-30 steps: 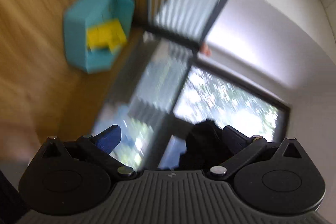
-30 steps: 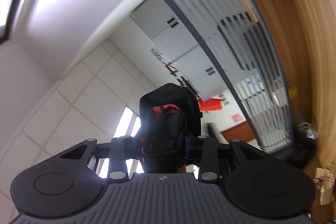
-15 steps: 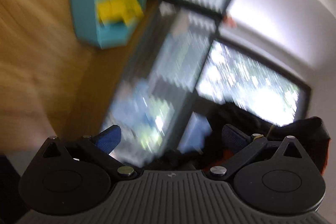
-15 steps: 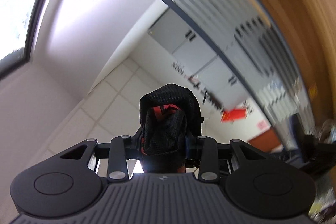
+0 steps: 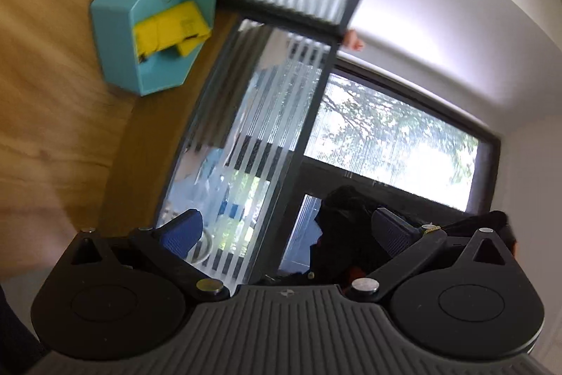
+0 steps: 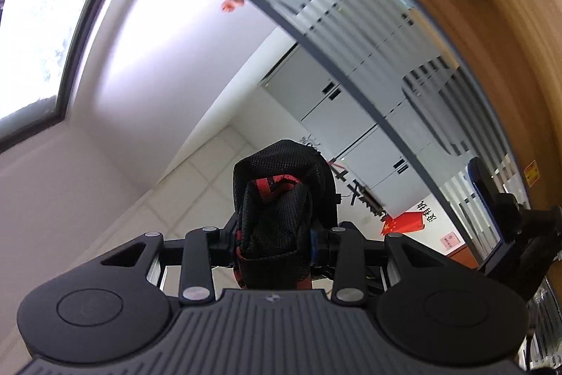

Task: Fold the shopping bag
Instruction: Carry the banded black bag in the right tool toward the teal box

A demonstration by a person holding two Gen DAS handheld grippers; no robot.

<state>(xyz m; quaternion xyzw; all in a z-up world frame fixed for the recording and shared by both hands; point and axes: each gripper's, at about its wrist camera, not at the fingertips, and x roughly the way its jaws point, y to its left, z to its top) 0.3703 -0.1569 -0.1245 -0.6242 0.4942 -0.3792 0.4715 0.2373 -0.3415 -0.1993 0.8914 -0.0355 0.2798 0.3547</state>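
Note:
The shopping bag (image 6: 277, 199) is black mesh with red trim, bunched into a wad. My right gripper (image 6: 275, 239) is shut on it and holds it up in the air. In the left wrist view a dark part of the bag (image 5: 346, 227) shows just inside the right finger. My left gripper (image 5: 286, 231) is open, its blue-padded fingers (image 5: 182, 231) wide apart with nothing between them. The left gripper (image 6: 491, 199) also shows at the right edge of the right wrist view, close beside the bag.
Both cameras point upward, tilted. A teal hexagonal shelf (image 5: 154, 13) holding yellow items (image 5: 168, 30) hangs on a wood-panelled wall (image 5: 45, 94). A striped frosted glass partition (image 5: 253, 115), a window (image 5: 393, 143) and white cabinets (image 6: 351, 118) lie beyond.
The right gripper has turned with the bag still clamped, so the window came into view. The left gripper swung; the dark bag shifted near its right finger. Its jaws stayed open.

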